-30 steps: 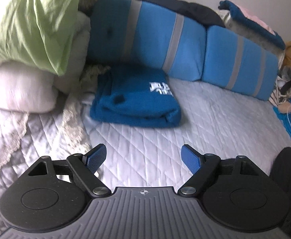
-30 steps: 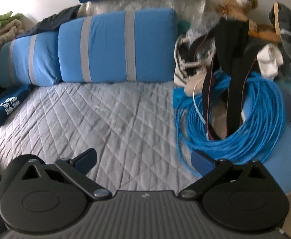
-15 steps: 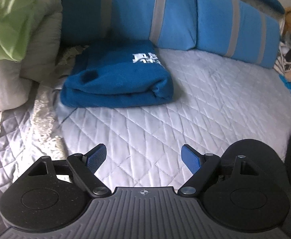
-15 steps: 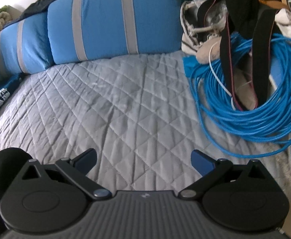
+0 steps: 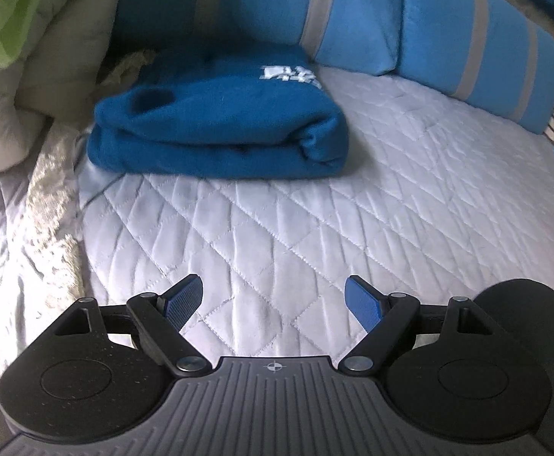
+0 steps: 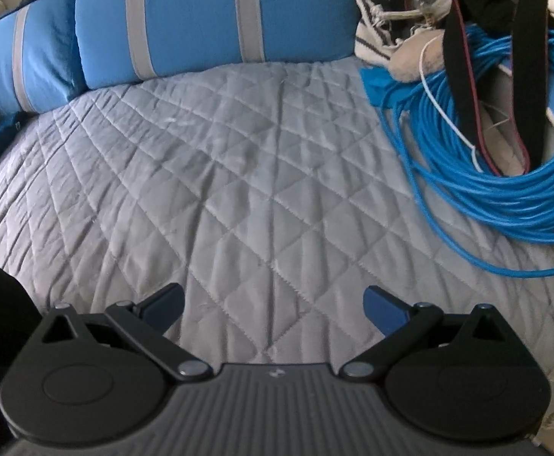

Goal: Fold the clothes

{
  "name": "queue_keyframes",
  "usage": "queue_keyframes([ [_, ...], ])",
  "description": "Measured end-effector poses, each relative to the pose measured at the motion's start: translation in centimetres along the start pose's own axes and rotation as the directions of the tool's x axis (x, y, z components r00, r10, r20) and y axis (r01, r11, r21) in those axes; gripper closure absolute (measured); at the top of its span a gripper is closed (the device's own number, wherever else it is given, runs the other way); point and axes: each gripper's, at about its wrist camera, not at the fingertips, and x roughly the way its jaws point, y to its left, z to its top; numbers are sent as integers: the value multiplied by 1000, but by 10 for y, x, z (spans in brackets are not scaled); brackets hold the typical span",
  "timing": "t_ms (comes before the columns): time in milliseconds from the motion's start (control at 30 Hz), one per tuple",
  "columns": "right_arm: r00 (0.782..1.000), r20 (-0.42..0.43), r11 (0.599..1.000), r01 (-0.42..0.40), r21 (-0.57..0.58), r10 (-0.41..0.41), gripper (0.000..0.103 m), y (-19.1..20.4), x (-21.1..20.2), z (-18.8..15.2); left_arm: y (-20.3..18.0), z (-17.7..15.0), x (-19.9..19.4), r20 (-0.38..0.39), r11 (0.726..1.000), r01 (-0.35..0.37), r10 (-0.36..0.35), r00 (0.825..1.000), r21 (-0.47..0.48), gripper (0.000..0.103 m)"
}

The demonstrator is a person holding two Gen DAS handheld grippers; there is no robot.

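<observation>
Both claws hang with jaws spread wide and empty over the grey quilted bed cover (image 5: 314, 209): left claw (image 5: 275, 300), right claw (image 6: 275, 304). The folded dark-blue fleece garment with white lettering (image 5: 220, 129) lies ahead of the left claw against the blue grey-striped bolster cushions (image 5: 352, 11).

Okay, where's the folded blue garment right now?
In the left wrist view, the folded blue garment lies upper centre on the quilted bedspread, before the blue striped cushions, right of the pale pillows.
</observation>
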Motion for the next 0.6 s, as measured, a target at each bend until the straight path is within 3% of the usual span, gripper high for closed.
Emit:
queue_keyframes([
  [367, 999, -32, 1000, 3, -12, -4, 1, 12, 30, -9, 2, -10, 38, -45, 999, -25, 24, 999, -27, 20],
  [500, 999, -17, 998, 37, -49, -38, 1, 19, 35, -11, -1, -13, 47, -26, 999, -36, 36, 999, -10, 0],
  [600, 999, -4, 997, 50, -60, -50, 1, 22, 40, -11, -6, -13, 50, -12, 998, -56, 56, 998, 10, 0],
])
